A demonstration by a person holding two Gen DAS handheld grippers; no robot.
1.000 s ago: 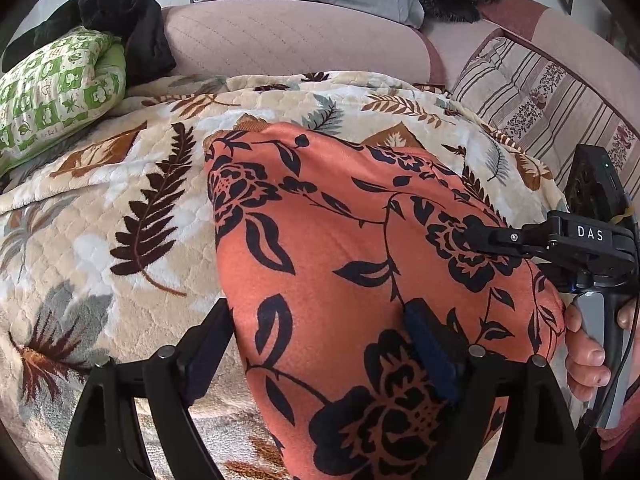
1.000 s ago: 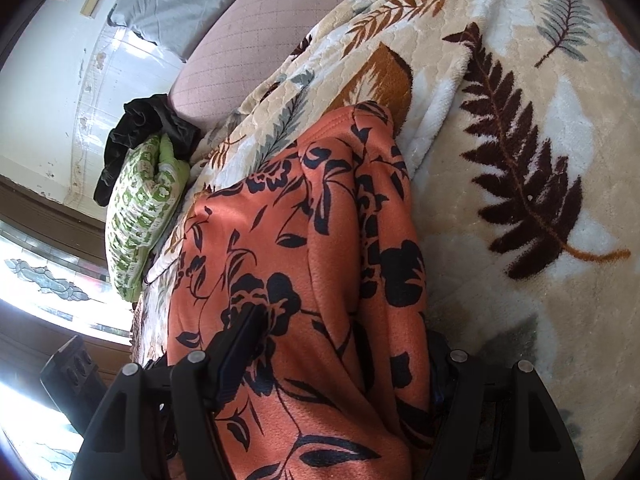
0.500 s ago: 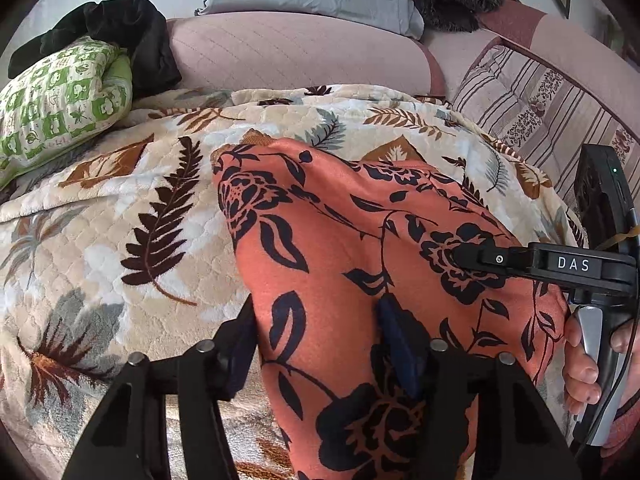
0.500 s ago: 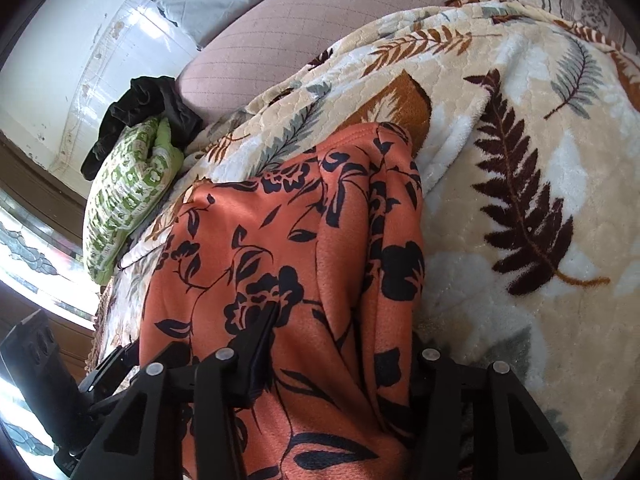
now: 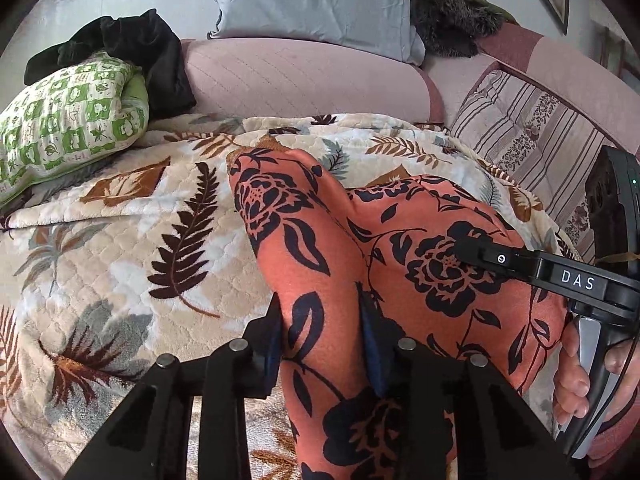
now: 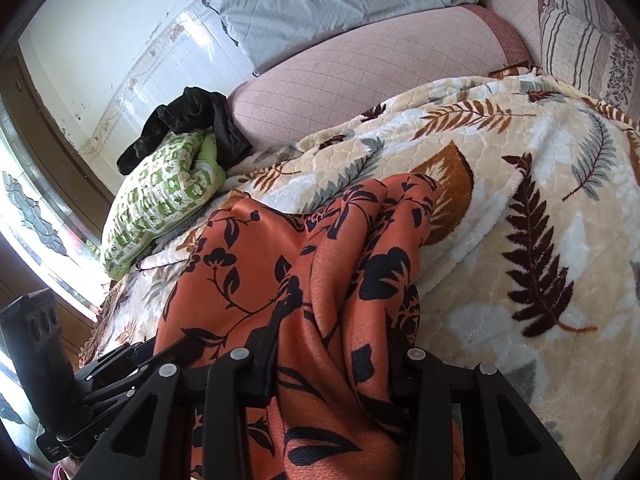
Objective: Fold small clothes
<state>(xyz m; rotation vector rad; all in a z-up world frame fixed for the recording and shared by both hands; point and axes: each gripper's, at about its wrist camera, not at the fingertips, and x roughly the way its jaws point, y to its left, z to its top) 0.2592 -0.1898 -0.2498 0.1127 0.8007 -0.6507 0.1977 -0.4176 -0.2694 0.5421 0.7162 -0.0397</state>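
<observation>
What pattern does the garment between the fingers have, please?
Orange garment with black flowers and leaves, clearest in the left wrist view.

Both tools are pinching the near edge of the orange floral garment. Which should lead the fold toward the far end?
Left, probably: the left tool is closing on a flat edge, while the right tool's side of the orange garment is bunched.

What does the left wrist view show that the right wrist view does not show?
Only the left wrist view: a hand on the right gripper's handle, and a dark furry cushion.

Only the right wrist view: a bright window.

Both: the orange black-flowered cloth between both closing grippers, the leaf-print cream blanket, and the green checked pillow.
</observation>
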